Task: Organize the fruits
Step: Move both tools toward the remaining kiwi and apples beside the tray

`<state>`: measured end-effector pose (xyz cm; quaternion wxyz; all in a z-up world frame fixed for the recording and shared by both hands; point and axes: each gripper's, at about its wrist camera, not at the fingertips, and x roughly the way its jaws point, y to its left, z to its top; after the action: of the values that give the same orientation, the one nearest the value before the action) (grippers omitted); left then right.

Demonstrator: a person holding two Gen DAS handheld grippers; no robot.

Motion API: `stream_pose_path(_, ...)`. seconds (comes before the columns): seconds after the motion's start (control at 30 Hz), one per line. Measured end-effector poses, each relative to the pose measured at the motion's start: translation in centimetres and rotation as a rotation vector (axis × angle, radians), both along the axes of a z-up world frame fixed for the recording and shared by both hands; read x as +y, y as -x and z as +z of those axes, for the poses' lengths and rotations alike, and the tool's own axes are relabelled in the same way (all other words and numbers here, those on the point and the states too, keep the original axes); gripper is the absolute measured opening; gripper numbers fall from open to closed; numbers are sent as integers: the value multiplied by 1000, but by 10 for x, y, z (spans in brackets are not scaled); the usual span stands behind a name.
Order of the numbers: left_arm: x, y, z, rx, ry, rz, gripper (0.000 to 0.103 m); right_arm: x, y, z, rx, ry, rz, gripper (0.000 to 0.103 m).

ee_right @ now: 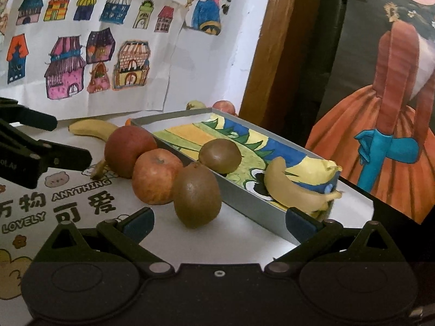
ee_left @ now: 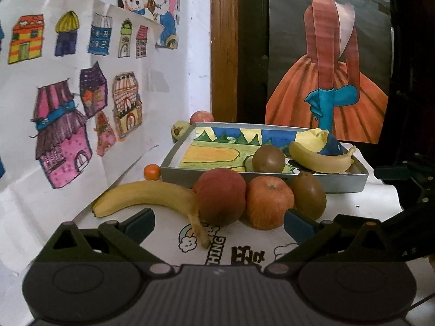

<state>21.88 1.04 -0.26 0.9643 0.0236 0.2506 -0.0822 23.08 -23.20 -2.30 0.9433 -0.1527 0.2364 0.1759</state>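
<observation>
On the white table lie a banana (ee_left: pixel 146 195), a dark red apple (ee_left: pixel 220 197), an orange-red apple (ee_left: pixel 269 203) and a kiwi (ee_left: pixel 308 195), all just in front of a grey tray (ee_left: pixel 345 183). Inside the tray rest a second kiwi (ee_left: pixel 268 158) and a small banana (ee_left: pixel 320 157). My left gripper (ee_left: pixel 218 224) is open, facing the two apples and holding nothing. My right gripper (ee_right: pixel 219 224) is open too, with the table kiwi (ee_right: pixel 196 195) just ahead of its fingers. The tray (ee_right: pixel 244 198) runs along its right finger.
A small orange (ee_left: pixel 152 172) sits at the tray's left corner. A pale fruit (ee_left: pixel 179 129) and another apple (ee_left: pixel 201 116) lie behind the tray by the wall. Drawings cover the wall on the left; a wooden post and a dark poster stand behind.
</observation>
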Motion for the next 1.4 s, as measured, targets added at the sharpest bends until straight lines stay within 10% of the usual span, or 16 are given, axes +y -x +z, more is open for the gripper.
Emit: stream_pose_path(1.4,-16,-43,-21,98,115,-39,103,0,-81,-36,239,-156,169,76)
